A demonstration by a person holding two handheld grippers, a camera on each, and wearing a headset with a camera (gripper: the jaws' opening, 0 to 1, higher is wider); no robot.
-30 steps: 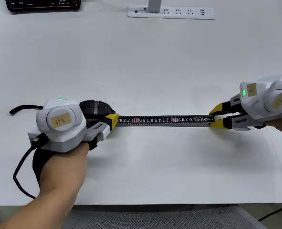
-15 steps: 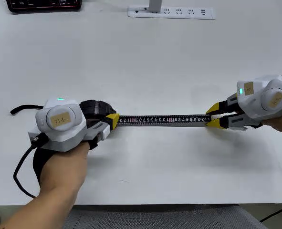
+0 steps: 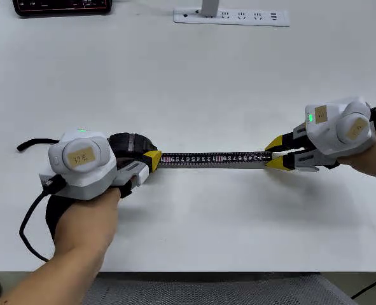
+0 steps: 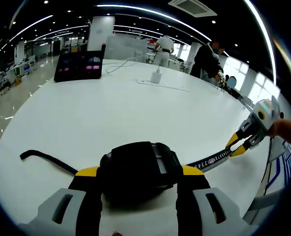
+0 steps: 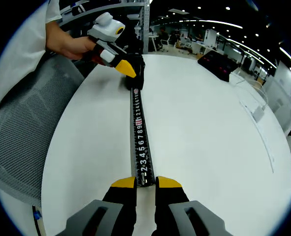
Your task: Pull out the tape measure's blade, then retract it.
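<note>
**Blade out, both tools clamped**

Head view: the left tool (image 3: 144, 166) is clenched on the black tape measure case (image 3: 127, 145), at lower left of the frame on the white surface (image 3: 194, 89). The blade (image 3: 213, 157) runs straight out of the case across mid-frame to the right tool (image 3: 271, 154) at centre right, whose yellow-tipped jaws pinch the blade's end. In the right gripper view the numerals climb up the centre of the frame. A black strap (image 3: 35, 143) trails left of the case. A power strip (image 3: 232, 16) lies at the top edge.
</note>
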